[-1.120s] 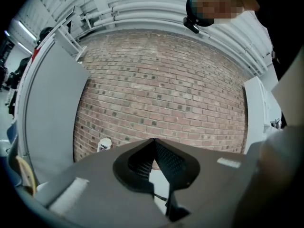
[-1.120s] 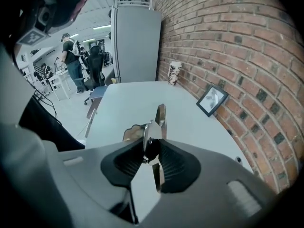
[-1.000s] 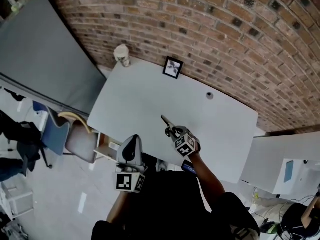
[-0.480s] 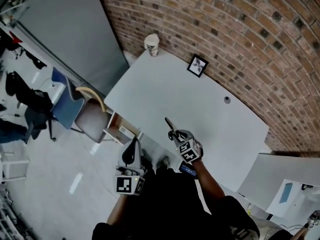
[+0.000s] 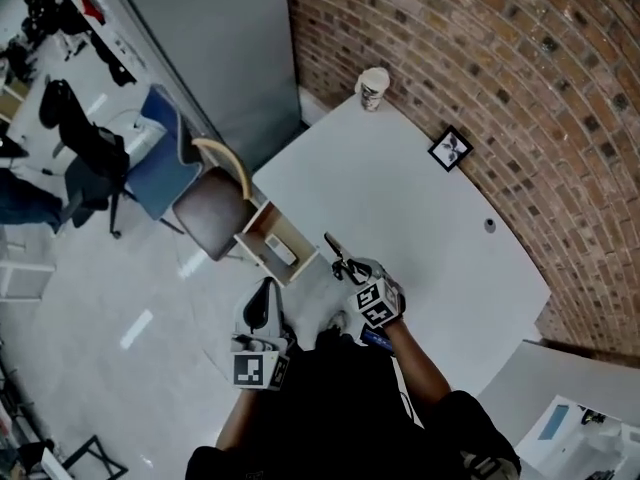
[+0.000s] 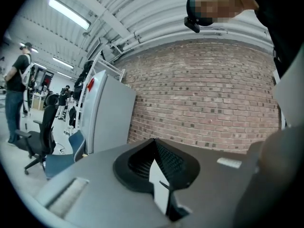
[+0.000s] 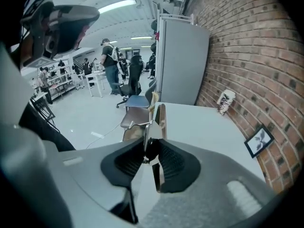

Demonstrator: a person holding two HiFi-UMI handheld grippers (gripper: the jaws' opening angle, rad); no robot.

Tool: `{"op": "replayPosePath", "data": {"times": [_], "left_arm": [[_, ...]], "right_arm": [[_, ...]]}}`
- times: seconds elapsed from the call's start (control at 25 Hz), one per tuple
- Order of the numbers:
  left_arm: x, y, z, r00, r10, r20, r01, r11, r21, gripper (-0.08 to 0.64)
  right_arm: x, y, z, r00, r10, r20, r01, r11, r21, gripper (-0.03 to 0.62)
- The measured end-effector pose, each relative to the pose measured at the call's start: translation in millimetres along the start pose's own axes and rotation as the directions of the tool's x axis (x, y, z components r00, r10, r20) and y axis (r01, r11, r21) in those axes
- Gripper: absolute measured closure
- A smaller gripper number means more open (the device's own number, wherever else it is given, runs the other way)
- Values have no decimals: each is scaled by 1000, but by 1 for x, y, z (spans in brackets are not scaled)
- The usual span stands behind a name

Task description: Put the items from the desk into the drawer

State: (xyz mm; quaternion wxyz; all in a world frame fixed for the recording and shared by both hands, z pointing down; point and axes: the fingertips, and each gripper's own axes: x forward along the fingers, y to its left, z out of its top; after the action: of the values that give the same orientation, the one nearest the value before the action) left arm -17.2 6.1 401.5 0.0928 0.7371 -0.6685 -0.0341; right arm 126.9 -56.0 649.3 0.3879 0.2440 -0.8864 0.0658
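Jaws of the right gripper [image 7: 151,148] are part-closed on a slim metal tool [image 7: 160,120]; the left gripper [image 6: 154,144] is closed and empty. Carry step judged in hand. The open drawer [image 5: 270,243] lies at ten o'clock from the tool, at the bench [image 5: 420,218] edge; next move: lower in, release.

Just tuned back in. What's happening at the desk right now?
A person works with a gripper in each hand. The right gripper is shut on a slim metal item, held over the near edge of the white desk, beside the open drawer. The left gripper is shut and empty, off the desk. A paper cup, a picture frame and a small dark thing are on the desk.
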Motion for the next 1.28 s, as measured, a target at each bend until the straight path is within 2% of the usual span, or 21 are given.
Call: {"op": "replayPosePath", "data": {"times": [0.32,0.6,0.72,0.96,1.28], "left_arm": [[-23,88,-2,996,87,-11,-88,995,-44,540],[-34,149,-20,991,121,-57,-123,992,-35,540],[-33,169,-34,987,135,-92,-139,989,-42,540],[-30,199,-64,984,155,-83,-162,984,-79,540],[-14,243,-108,977,169,-128,-181,979,-89,540]], "right_arm": [[62,62,56,996,85,-13,-86,993,-76,497],[133,100,72,989,135,-64,-140,987,-79,497],[164,110,67,984,152,-93,-158,985,-61,497],[223,120,44,971,175,-166,-180,984,-16,497],[300,115,-10,951,151,-270,-141,988,58,497]]}}
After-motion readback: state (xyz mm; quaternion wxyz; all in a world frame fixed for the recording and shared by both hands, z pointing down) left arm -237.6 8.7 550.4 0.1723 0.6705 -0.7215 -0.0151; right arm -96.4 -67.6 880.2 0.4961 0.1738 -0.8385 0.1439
